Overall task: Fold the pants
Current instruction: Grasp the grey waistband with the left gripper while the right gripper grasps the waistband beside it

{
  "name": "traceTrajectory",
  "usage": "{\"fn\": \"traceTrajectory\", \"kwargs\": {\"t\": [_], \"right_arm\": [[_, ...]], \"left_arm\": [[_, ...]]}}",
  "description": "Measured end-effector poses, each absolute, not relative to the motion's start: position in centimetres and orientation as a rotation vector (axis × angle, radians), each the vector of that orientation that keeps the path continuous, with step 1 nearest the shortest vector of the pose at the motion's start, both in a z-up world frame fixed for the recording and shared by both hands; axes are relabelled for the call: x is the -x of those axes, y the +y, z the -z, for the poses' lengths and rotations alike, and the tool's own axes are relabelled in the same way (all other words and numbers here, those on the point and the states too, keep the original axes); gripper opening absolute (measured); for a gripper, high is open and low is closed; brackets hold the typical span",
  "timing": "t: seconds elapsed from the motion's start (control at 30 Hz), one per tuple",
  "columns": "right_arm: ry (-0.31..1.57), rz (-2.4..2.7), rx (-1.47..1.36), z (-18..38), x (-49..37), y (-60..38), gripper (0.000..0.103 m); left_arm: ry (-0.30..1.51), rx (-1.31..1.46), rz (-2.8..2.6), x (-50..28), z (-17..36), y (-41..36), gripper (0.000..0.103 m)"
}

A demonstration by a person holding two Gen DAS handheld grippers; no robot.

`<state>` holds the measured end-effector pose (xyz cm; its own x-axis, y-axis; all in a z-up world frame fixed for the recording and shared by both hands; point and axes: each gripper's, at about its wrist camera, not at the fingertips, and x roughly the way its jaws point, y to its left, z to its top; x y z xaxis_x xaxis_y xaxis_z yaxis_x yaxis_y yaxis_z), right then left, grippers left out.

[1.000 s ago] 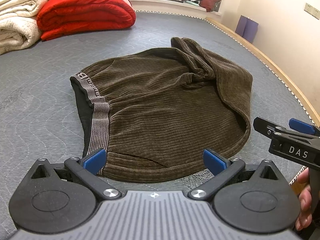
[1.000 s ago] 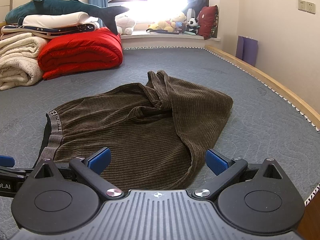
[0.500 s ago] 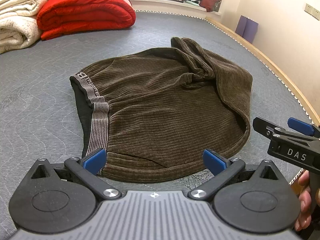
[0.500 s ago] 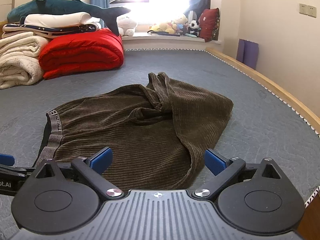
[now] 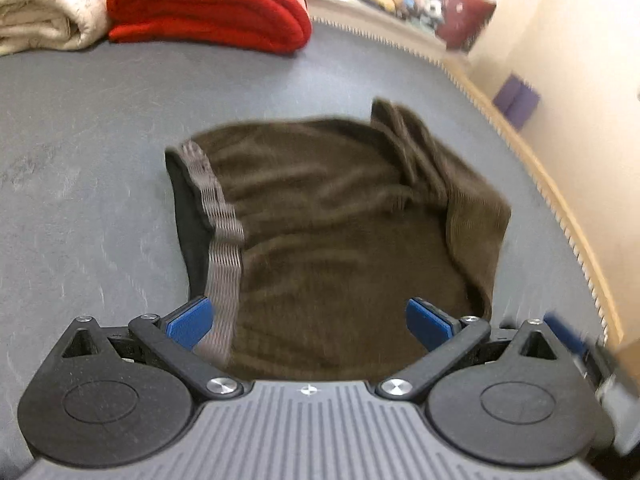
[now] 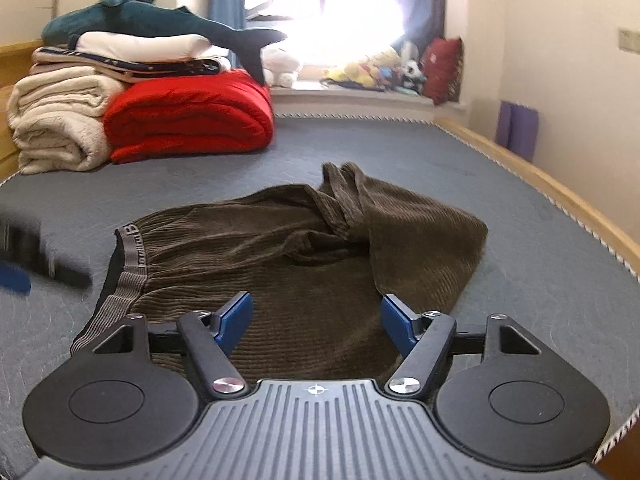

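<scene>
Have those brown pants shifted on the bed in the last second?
No. In the right wrist view the pants lie in the same rumpled shape, equally far from the red blanket on the grey mattress.

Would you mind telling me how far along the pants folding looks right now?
Done: the brown pants lie folded over into a compact bundle. In hand: nothing; the left gripper and right gripper grip no cloth, the right's jaws just narrowing. Left: neatening the bunched far corner.

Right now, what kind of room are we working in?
Most likely a bedroom: the brown pants lie on a grey quilted mattress, folded blankets are stacked at its far end, and stuffed toys line the window sill.
</scene>
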<state>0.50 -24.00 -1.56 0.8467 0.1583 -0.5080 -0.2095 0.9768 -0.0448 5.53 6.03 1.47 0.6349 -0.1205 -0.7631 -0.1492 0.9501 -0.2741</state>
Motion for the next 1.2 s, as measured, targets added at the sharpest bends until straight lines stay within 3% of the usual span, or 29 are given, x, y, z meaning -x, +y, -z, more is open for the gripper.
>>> {"fn": "traceTrajectory", "kwargs": {"t": [0.17, 0.27, 0.33, 0.4, 0.47, 0.67, 0.7, 0.73, 0.8, 0.83, 0.97, 1.1, 1.17, 1.2], "right_arm": [[0.572, -0.267, 0.106, 2.2, -1.2, -22.5, 0.071], [0.606, -0.362, 0.122, 2.6, -1.3, -20.7, 0.068], [0.633, -0.413, 0.161, 3.1, -1.4, -19.0, 0.057], [0.653, -0.455, 0.202, 3.7, -1.5, -17.1, 0.040], [0.673, -0.516, 0.218, 4.3, -1.7, -15.4, 0.031], [0.749, -0.662, 0.297, 6.5, -2.3, -10.2, 0.035], [0.762, -0.680, 0.318, 6.9, -2.3, -9.3, 0.040], [0.775, -0.700, 0.333, 7.3, -2.3, -8.4, 0.042], [0.801, -0.740, 0.362, 8.2, -2.4, -6.9, 0.050], [0.810, -0.755, 0.379, 8.7, -2.5, -6.3, 0.051], [0.835, -0.792, 0.511, 10.9, -2.1, -3.9, 0.063], [0.779, -0.792, 0.613, 11.8, -1.1, -2.7, 0.067], [0.788, -0.796, 0.587, 11.5, -1.4, -2.6, 0.060], [0.792, -0.790, 0.581, 11.4, -1.6, -2.7, 0.048]], "left_arm": [[0.748, 0.134, -0.052, -9.0, -2.3, 9.1, 0.103], [0.722, 0.087, -0.024, -10.7, -1.8, 11.2, 0.086], [0.766, 0.111, 0.001, -12.2, -0.7, 12.7, 0.044], [0.824, 0.142, -0.021, -13.7, 0.9, 14.0, 0.019], [0.879, 0.209, -0.030, -15.1, 2.4, 15.3, 0.019], [0.976, 0.294, -0.057, -18.9, 6.8, 17.9, 0.023], [0.985, 0.326, -0.050, -19.4, 7.3, 18.2, 0.033], [0.991, 0.351, -0.057, -19.9, 7.8, 18.6, 0.050], [1.007, 0.382, -0.089, -20.5, 8.7, 19.0, 0.066], [1.018, 0.402, -0.088, -20.8, 9.2, 19.2, 0.068], [1.066, 0.427, -0.107, -22.0, 10.9, 19.4, 0.068], [1.105, 0.448, -0.076, -23.1, 12.7, 19.7, 0.068], [1.096, 0.443, -0.064, -23.3, 13.3, 19.7, 0.067], [1.085, 0.430, -0.055, -23.4, 13.3, 19.5, 0.066]]}}
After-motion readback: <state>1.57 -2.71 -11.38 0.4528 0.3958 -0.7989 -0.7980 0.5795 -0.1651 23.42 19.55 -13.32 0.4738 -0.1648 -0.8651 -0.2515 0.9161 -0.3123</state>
